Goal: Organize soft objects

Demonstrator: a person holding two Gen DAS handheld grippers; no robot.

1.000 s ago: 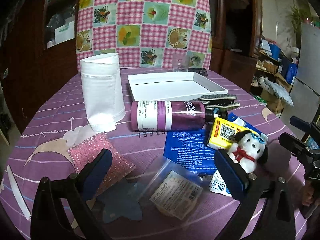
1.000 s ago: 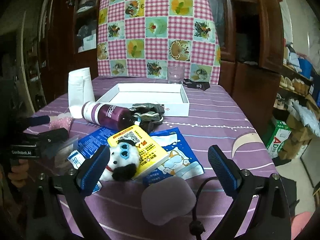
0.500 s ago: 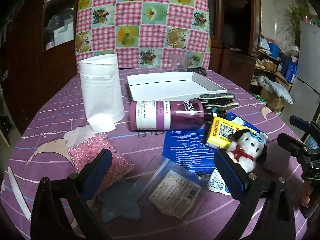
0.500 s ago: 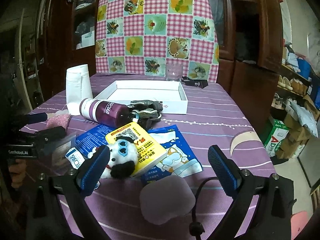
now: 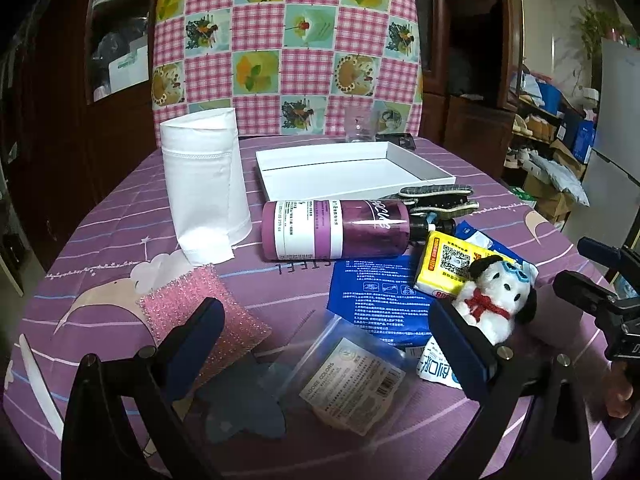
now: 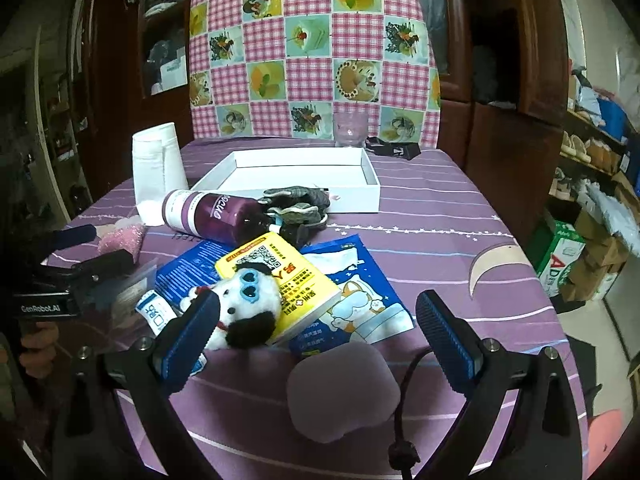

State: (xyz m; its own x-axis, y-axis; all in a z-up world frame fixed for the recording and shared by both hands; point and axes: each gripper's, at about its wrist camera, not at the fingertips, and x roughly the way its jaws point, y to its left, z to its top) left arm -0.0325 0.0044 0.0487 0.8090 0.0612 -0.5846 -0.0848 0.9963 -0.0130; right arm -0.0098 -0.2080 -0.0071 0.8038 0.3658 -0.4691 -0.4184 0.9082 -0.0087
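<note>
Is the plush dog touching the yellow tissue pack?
Touching. In the right wrist view the plush dog leans against the yellow tissue pack, its head overlapping the pack's near edge with no gap visible.

Left gripper [image 5: 332, 340] fingers spread wide above clear packet [image 5: 348, 384], pink sponge [image 5: 200, 316] left, plush dog [image 5: 494, 300] right
</note>
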